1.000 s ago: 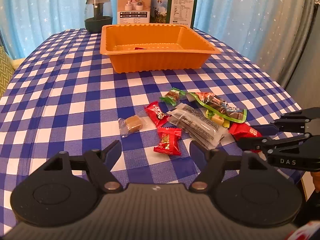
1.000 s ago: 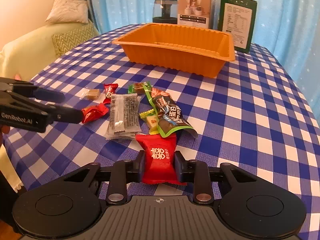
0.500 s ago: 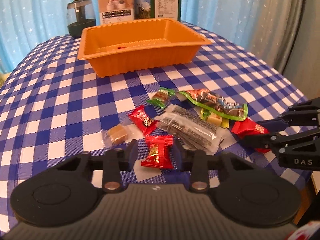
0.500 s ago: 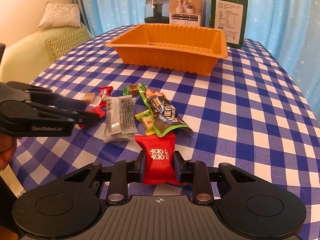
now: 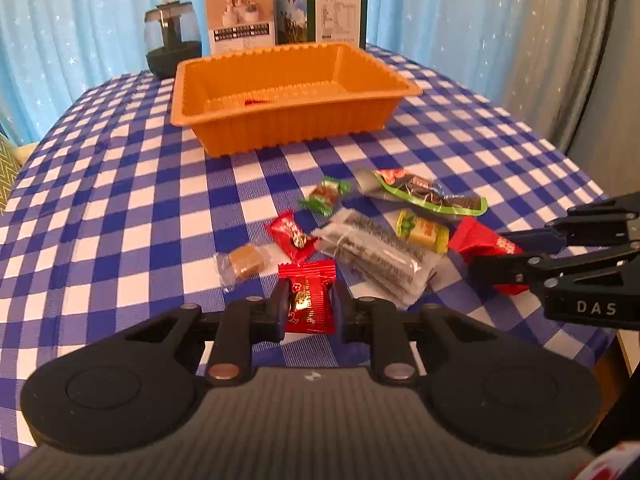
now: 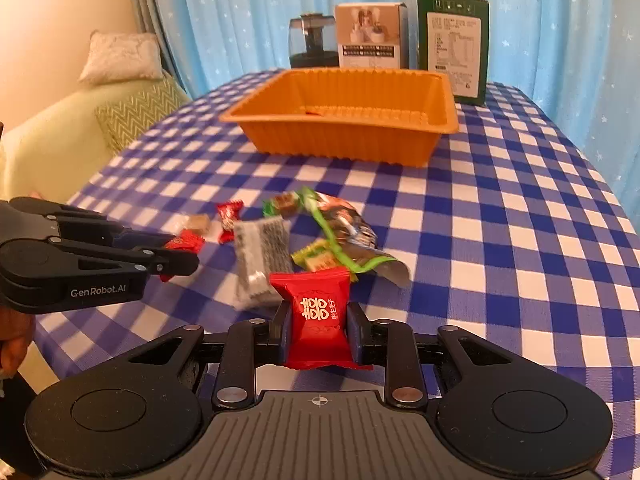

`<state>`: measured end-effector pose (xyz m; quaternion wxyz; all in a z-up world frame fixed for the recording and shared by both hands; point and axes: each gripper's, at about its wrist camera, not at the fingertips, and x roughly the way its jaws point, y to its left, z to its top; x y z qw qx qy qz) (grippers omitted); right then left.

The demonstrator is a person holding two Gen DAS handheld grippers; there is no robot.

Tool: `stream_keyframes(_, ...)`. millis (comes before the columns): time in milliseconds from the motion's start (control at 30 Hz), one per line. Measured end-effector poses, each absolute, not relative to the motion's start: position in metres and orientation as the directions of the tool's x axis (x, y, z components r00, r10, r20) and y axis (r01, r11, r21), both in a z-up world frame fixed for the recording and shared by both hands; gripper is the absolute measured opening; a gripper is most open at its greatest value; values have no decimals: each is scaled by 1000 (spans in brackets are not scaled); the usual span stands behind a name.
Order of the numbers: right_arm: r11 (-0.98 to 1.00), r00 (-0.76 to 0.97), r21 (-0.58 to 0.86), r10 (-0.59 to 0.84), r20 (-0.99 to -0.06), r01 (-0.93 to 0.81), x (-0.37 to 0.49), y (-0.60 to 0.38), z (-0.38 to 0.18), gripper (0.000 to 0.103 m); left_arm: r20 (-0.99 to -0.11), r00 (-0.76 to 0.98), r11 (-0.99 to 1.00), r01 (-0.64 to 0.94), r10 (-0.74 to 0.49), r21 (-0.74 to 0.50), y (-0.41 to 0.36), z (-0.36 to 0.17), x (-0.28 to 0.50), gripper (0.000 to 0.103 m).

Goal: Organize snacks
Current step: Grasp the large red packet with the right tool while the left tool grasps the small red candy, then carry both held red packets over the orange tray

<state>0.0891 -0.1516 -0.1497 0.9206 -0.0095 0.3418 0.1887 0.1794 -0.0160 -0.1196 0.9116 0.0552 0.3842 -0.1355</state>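
Both grippers clamp red candies above the checked tablecloth.

The left gripper is clenched on a small red candy with gold print; the right gripper grasps a larger red packet with white characters. The other snacks, among them a grey sesame bar, lie scattered near the orange tray, which stands farther back.
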Motion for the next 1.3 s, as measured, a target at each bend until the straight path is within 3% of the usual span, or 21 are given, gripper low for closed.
stream_keyframes(267, 921, 725, 105, 362, -586, -375, 87, -141, -136, 28, -679, 703, 962, 273, -209, -13, -13, -101, 178, 20)
stream_keyframes(1300, 962, 800, 59, 256, -542, -267, 190, -142, -75, 29, -592, 776, 969, 245, -217, -34, -5, -55, 263, 20)
